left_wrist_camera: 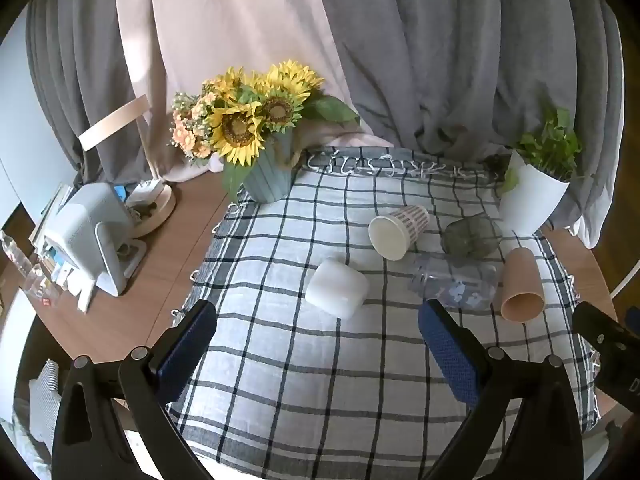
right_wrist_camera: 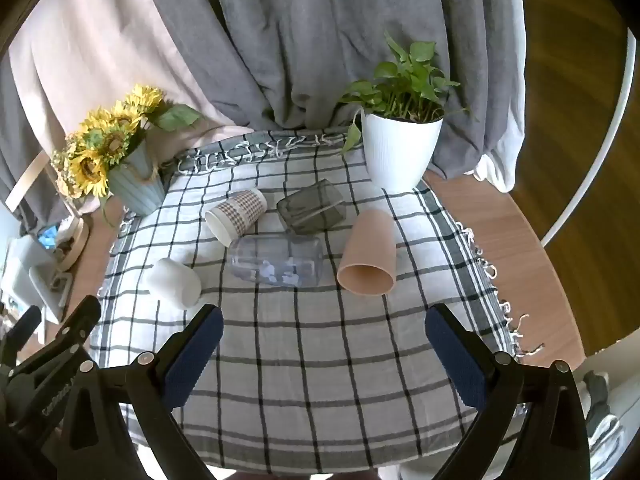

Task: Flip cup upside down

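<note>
Several cups lie on their sides on a checked cloth: a white cup, a patterned paper cup, a clear plastic cup, a dark smoky glass and a tan cup. My left gripper is open and empty, just in front of the white cup. My right gripper is open and empty, in front of the clear and tan cups.
A sunflower vase stands at the cloth's back left. A white potted plant stands at the back right. Curtains hang behind. Clutter and a small white device sit on the wooden table at left.
</note>
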Tool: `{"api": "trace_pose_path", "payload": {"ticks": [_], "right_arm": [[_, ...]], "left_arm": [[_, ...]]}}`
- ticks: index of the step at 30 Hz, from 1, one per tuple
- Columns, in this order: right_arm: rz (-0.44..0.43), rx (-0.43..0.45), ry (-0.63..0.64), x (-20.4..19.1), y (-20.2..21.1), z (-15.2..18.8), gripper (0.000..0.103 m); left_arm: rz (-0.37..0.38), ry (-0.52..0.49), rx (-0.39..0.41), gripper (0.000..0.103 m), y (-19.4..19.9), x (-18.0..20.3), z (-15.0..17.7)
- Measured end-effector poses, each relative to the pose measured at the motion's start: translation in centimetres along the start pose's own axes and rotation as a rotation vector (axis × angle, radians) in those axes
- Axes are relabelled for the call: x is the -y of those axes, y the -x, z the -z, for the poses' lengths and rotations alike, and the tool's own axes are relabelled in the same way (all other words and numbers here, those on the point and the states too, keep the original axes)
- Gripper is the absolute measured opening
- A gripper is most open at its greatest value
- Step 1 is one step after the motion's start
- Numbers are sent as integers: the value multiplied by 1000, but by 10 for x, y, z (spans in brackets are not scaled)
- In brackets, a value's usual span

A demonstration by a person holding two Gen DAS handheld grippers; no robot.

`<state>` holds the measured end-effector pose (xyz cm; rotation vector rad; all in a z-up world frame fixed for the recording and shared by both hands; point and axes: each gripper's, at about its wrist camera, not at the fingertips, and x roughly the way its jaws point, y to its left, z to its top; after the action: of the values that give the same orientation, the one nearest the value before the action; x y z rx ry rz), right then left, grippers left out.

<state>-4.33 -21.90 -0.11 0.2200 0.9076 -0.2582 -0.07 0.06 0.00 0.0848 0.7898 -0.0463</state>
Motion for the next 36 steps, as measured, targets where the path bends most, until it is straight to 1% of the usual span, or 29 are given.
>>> {"api": "trace_pose_path", "payload": {"ticks": [1,5,7,15,20,26,30,36], "right_arm": [[-15,7,-10,1,1,0,102],[-13,16,-6,1,0,-3,102],[-10,22,-10,1,1,-1,102],[-13,26,-28,5,6,-3,102],[-6,65,-32,4,16,-4,102],[-1,101,-36,3,27,-3,102],[-7,117,-44,4,34,3,102],[-3,131,-51,4,40,8,102]], "left_arm": [[-3,-3,1,103,0,0,0],[0,-10,9,103,0,-3,7],[-6,-19,-6,103,-1,1,3],[-3,-18,24,103,6,3,-2],[5,-23,50,103,14,4,-3],[24,-19,66,103,22,3,-8],[46,5,58,103,27,-1,-9],[81,-2,45,103,33,2,-8]]}}
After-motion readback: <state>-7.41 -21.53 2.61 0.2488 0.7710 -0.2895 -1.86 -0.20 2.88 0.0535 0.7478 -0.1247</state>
